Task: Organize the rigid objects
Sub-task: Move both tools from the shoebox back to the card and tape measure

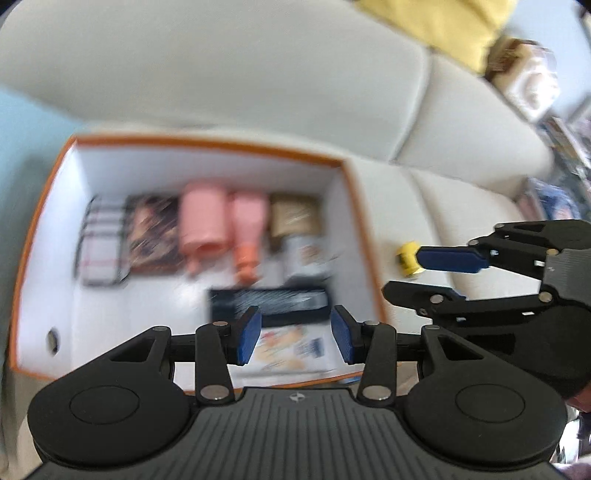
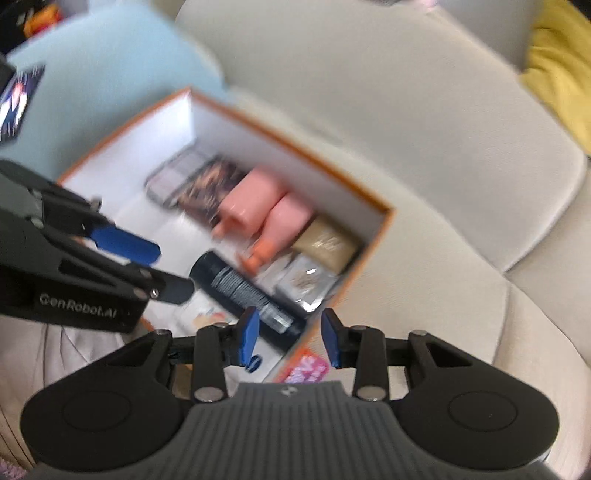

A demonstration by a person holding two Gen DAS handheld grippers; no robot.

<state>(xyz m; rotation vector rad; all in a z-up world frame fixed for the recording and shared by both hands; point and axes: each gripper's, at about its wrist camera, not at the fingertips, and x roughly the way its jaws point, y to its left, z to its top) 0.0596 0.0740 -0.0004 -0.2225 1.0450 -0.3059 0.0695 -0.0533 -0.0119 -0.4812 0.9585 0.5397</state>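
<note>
An orange-rimmed white box (image 1: 207,146) sits on a cream sofa and also shows in the right wrist view (image 2: 376,236). Inside lie two pink bottles (image 1: 205,227) (image 2: 255,203), a checked case (image 1: 101,245), a dark patterned case (image 1: 151,234), a tan packet (image 1: 293,216), a silver packet (image 2: 306,282) and a black tube (image 1: 267,302) (image 2: 247,291). My left gripper (image 1: 295,338) is open and empty above the box's near edge. My right gripper (image 2: 290,338) is open and empty over the box's near right corner. A small yellow object (image 1: 406,258) lies on the sofa beside the box.
Cream sofa cushions (image 1: 461,206) (image 2: 443,184) surround the box. A yellow cloth (image 1: 443,26) (image 2: 561,70) lies at the back. A light blue cushion (image 2: 92,74) sits behind the box. A pink printed packet (image 2: 306,369) lies under my right gripper. Both views are motion-blurred.
</note>
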